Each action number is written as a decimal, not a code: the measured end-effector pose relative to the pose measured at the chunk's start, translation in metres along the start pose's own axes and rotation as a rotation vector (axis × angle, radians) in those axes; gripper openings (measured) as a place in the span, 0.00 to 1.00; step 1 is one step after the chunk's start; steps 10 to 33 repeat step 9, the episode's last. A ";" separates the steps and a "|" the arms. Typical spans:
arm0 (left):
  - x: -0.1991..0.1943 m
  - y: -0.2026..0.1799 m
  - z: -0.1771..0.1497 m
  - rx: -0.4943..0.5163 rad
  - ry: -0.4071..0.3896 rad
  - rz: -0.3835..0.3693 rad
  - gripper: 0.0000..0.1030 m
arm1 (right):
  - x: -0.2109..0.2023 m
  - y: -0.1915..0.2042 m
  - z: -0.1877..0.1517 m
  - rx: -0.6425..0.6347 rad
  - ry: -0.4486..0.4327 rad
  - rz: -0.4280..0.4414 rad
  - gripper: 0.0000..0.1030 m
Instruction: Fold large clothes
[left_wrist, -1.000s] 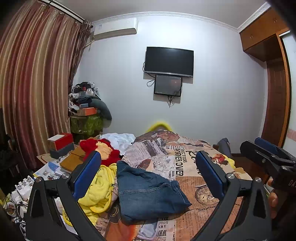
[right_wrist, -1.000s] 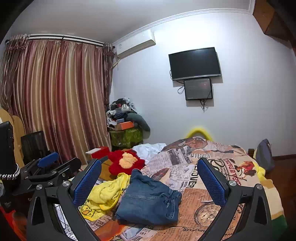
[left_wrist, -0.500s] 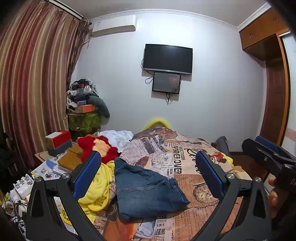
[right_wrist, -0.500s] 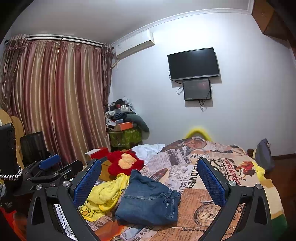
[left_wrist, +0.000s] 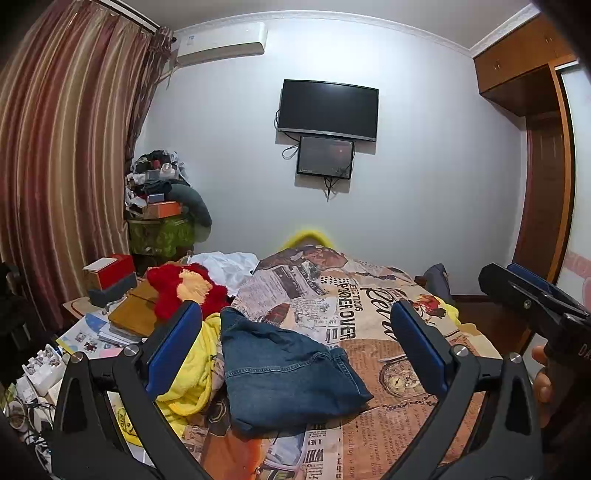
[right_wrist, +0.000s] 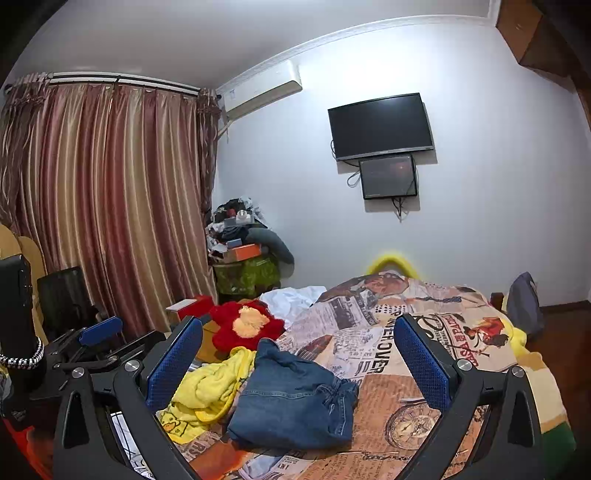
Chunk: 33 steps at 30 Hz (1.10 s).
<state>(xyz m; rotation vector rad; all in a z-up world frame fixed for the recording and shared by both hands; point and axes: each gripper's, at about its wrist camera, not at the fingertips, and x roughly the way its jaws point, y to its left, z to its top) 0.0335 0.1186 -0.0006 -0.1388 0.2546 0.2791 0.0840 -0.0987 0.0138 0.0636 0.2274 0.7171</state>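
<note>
Folded blue jeans (left_wrist: 284, 373) lie on the bed's newspaper-print cover (left_wrist: 369, 325); they also show in the right wrist view (right_wrist: 295, 398). A crumpled yellow garment (left_wrist: 192, 373) lies just left of them, seen too in the right wrist view (right_wrist: 210, 387). My left gripper (left_wrist: 295, 347) is open and empty, held above the near end of the bed. My right gripper (right_wrist: 297, 354) is open and empty too, and shows at the right edge of the left wrist view (left_wrist: 535, 295).
A red plush toy (left_wrist: 184, 288) and a white cloth (left_wrist: 225, 266) lie beyond the clothes. A cluttered side table with boxes (left_wrist: 107, 277) stands at left. A striped curtain (left_wrist: 62, 166), a wall TV (left_wrist: 328, 110) and a wardrobe (left_wrist: 543, 147) surround the bed.
The left wrist view has shifted slightly, the scene sliding a little left and up. Both grippers stay open and the clothes have not moved.
</note>
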 end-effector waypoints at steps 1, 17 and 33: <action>0.000 0.000 0.000 0.002 0.000 -0.002 1.00 | 0.001 -0.001 0.000 0.001 0.001 0.000 1.00; 0.000 -0.001 -0.001 0.015 0.003 -0.008 1.00 | 0.002 0.000 -0.004 0.017 0.003 -0.004 1.00; 0.000 -0.001 -0.001 0.015 0.003 -0.008 1.00 | 0.002 0.000 -0.004 0.017 0.003 -0.004 1.00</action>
